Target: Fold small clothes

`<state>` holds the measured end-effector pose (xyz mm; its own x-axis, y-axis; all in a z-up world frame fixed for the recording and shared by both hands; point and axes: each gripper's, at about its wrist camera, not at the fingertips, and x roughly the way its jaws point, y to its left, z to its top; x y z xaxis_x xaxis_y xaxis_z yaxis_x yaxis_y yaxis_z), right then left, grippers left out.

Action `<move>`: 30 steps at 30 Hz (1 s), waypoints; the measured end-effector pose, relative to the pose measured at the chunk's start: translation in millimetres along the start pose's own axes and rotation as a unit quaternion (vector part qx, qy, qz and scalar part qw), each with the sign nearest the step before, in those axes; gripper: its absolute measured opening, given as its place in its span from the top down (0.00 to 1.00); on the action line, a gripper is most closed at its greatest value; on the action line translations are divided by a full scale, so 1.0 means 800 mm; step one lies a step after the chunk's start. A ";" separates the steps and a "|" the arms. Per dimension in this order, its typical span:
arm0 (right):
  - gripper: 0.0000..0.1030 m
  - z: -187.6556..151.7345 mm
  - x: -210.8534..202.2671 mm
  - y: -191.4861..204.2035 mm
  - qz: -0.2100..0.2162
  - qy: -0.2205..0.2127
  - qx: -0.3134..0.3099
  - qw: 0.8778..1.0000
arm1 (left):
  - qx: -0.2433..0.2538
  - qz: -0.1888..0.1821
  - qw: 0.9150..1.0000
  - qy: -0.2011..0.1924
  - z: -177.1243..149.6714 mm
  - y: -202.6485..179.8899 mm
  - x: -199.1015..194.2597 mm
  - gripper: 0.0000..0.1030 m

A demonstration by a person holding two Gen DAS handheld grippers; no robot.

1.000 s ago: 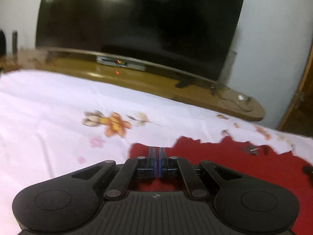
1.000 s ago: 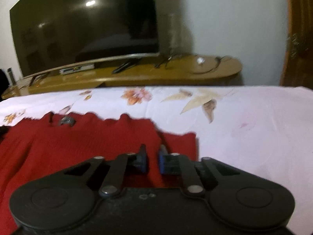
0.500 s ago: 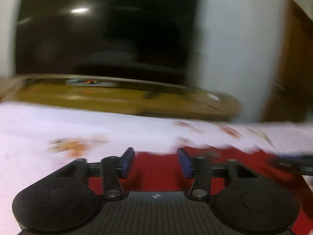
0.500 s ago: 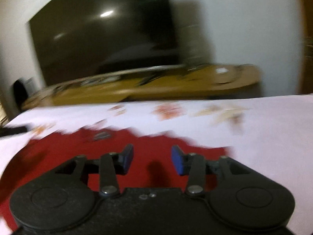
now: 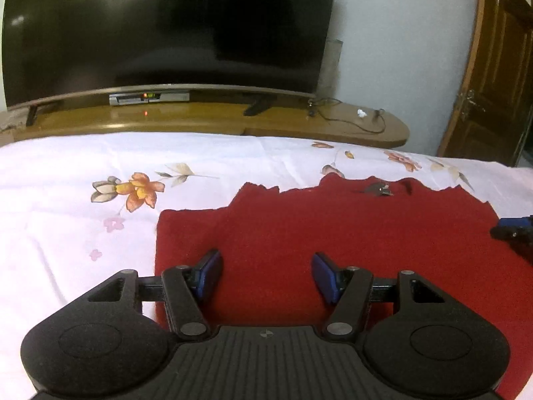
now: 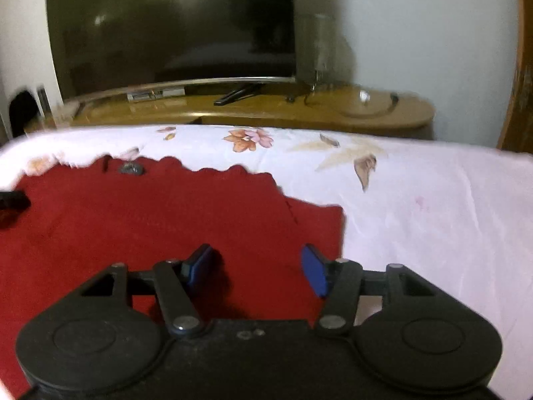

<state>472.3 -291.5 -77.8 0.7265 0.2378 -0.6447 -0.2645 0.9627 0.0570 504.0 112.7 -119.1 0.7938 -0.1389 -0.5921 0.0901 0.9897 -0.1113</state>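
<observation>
A red knit garment (image 5: 333,230) lies flat on the white floral bedsheet (image 5: 66,200), its scalloped far edge toward the TV. It also shows in the right wrist view (image 6: 150,216). My left gripper (image 5: 266,275) is open and empty, just above the garment's left part. My right gripper (image 6: 255,268) is open and empty above the garment's right part, near its right edge. The right gripper's tip shows at the right edge of the left wrist view (image 5: 513,230). The left gripper's tip shows at the left edge of the right wrist view (image 6: 13,200). A small dark tag (image 5: 378,190) sits near the far edge.
A wooden TV stand (image 5: 233,123) with a large dark TV (image 5: 166,33) stands past the bed's far edge. A wooden door (image 5: 493,76) is at the right. Bare sheet lies left of the garment and to its right (image 6: 433,216).
Both grippers were shut on the garment a second ago; they have opened and let it go. The garment now lies flat and spread.
</observation>
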 end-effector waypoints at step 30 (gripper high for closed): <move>0.46 -0.066 -0.088 0.148 0.050 -0.039 -0.020 0.998 | 0.018 -0.012 0.999 -0.027 -0.067 -0.124 -0.097 0.41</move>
<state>356.3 -201.1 -66.2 0.7424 0.3430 -0.5755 -0.3624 0.9281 0.0857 401.3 23.8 -104.7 0.8222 -0.1616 -0.5458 0.1301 0.9868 -0.0963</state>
